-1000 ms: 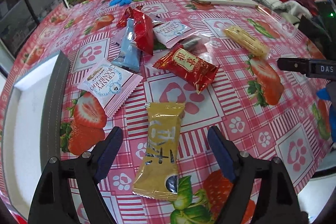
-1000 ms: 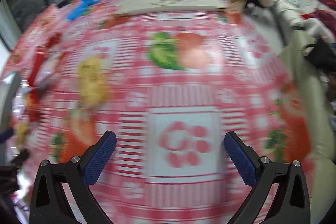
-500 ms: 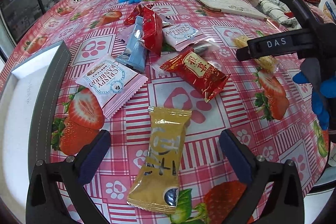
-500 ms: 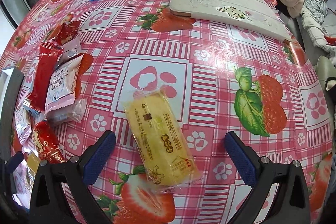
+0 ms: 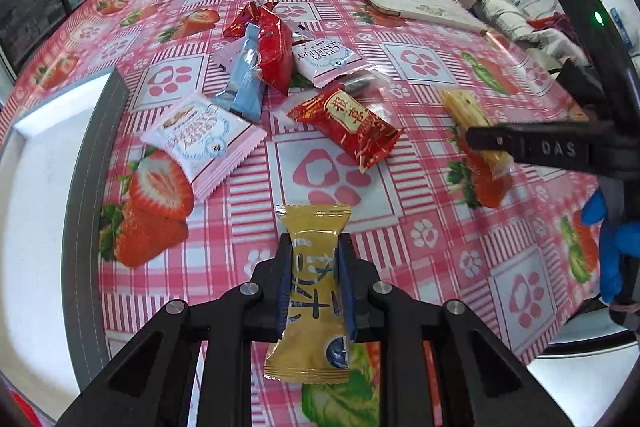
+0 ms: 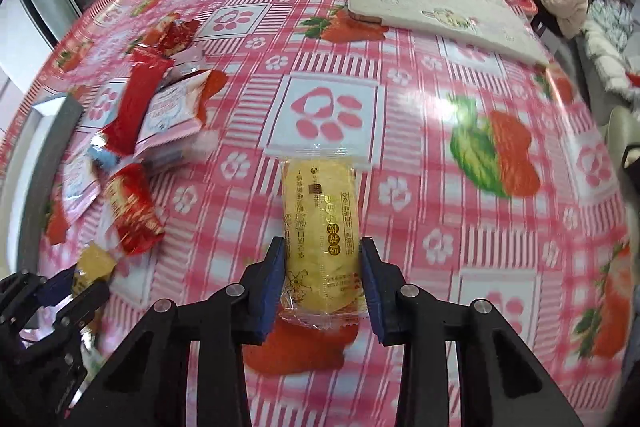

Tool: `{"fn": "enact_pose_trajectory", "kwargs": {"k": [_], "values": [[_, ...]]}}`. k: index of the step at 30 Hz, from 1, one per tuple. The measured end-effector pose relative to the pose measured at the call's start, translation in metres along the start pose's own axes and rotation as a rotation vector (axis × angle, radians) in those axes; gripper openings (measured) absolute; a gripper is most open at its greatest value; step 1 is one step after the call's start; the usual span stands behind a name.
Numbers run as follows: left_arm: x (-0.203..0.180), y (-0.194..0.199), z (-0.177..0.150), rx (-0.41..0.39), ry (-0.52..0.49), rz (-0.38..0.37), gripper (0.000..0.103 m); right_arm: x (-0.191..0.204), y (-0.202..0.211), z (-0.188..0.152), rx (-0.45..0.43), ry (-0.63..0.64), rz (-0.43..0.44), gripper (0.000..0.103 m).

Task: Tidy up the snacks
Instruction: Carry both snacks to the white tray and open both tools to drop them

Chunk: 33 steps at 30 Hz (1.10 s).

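Pink strawberry-print tablecloth (image 5: 440, 75) is lying under scattered snacks. Left view: left gripper (image 5: 313, 291) is pinching a gold foil packet (image 5: 312, 299). Right view: right gripper (image 6: 323, 287) is closing around a clear-wrapped yellow cake (image 6: 320, 227). Next, probably lifting both toward the grey-rimmed white tray (image 5: 36, 227).

A yellow cake packet (image 6: 320, 239) is enclosed by the closing jaws of the right gripper (image 6: 322, 283); red snacks (image 6: 132, 215) are seen at nine o'clock.
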<state>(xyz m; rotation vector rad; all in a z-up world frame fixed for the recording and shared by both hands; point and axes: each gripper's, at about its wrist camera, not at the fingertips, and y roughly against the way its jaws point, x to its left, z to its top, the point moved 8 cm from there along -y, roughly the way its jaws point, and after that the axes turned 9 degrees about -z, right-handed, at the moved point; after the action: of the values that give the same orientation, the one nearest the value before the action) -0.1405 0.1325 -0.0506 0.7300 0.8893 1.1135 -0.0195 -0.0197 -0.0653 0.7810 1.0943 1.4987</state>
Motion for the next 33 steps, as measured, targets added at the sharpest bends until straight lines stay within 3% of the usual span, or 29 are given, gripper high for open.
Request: {"fn": "enact_pose_trajectory", "kwargs": {"k": [5, 10, 22, 33], "values": [[0.003, 0.020, -0.007, -0.025, -0.020, 0.019, 0.023, -0.001, 0.022, -0.030, -0.014, -0.040, 0.058, 0.038], [0.008, 0.041, -0.002, -0.053, 0.000, 0.017, 0.023, 0.006, 0.036, -0.037, -0.017, -0.065, 0.113, 0.038], [0.040, 0.103, 0.018, -0.139, 0.030, 0.029, 0.023, 0.078, 0.075, -0.010, -0.083, 0.043, 0.189, 0.038], [0.131, 0.157, 0.037, -0.231, 0.125, 0.145, 0.023, 0.175, 0.095, 0.024, -0.103, 0.187, 0.274, 0.038]]}}
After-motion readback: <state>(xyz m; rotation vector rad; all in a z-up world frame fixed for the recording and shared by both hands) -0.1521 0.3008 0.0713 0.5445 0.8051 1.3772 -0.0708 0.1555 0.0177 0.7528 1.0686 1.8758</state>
